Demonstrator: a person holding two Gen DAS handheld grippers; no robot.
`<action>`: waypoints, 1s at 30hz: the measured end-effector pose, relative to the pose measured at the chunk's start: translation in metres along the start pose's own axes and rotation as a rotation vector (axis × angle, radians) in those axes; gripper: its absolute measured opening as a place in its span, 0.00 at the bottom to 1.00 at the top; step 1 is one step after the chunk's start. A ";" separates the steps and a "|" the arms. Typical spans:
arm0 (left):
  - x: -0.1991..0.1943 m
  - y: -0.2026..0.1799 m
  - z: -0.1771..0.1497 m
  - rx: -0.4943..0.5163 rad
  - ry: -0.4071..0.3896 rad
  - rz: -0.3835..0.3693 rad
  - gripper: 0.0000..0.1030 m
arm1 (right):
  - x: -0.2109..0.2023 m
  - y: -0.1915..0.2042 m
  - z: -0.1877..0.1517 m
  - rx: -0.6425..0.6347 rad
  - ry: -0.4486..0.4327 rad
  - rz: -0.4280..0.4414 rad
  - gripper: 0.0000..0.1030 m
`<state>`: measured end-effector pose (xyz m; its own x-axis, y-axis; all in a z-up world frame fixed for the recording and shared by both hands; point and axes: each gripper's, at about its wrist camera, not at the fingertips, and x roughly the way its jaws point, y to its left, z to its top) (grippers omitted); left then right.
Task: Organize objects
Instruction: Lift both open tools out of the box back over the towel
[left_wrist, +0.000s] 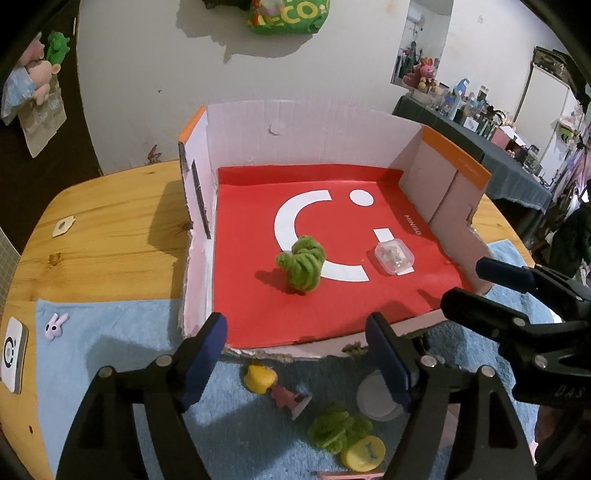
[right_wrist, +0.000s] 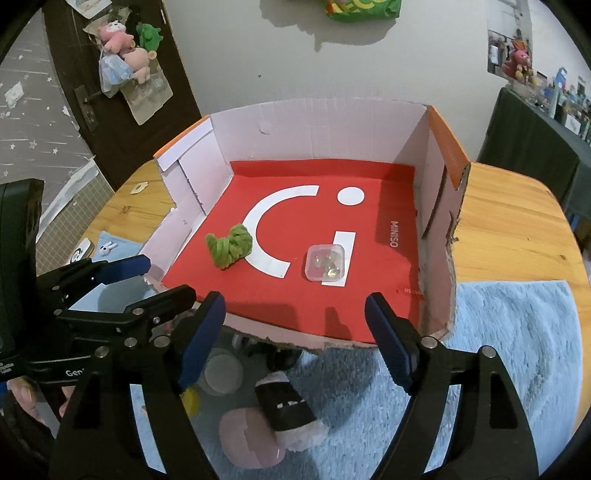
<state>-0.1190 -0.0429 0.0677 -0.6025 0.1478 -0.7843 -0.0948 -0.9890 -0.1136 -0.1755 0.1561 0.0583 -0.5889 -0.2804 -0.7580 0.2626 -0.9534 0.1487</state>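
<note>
Wooden tabletop (left_wrist: 110, 236) against a pale wall, with a blue towel (right_wrist: 517, 350) spread along its near edge and a cut-down cardboard box (left_wrist: 306, 136) sitting behind it, lined in red paper.

Two things already lie inside the box: a green fuzzy coil (left_wrist: 302, 266) towards the left of the red floor and a small clear plastic case (left_wrist: 392, 257) a little to its right, the two apart from each other.

Plenty is left on the towel in front of the box. From the left side I can see a second green coil (left_wrist: 338, 430), a yellow cap (left_wrist: 364, 452), a small figure with a yellow hat (left_wrist: 275, 387) and a white round lid (left_wrist: 376, 400). From the right side, a pink plush (right_wrist: 251, 441) and a black-and-white plush (right_wrist: 288, 406) lie together.

Both tools hover over the box's front edge. The left gripper (left_wrist: 295, 354) stands spread with nothing between its pads; the right gripper (right_wrist: 295, 332) is likewise spread and empty. I'd judge the sorting at an early stage, two pieces in and most still out.
</note>
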 end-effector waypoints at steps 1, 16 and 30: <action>-0.002 0.000 -0.001 -0.001 -0.004 -0.001 0.80 | -0.001 0.000 -0.001 0.000 -0.002 0.000 0.76; -0.018 0.000 -0.014 -0.012 -0.021 0.008 0.87 | -0.023 0.006 -0.014 0.002 -0.042 0.006 0.84; -0.028 -0.003 -0.027 -0.013 -0.030 0.008 0.88 | -0.038 0.009 -0.032 0.011 -0.058 0.016 0.90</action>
<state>-0.0804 -0.0444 0.0740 -0.6266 0.1401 -0.7667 -0.0802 -0.9901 -0.1154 -0.1264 0.1615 0.0680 -0.6280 -0.3013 -0.7175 0.2641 -0.9498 0.1676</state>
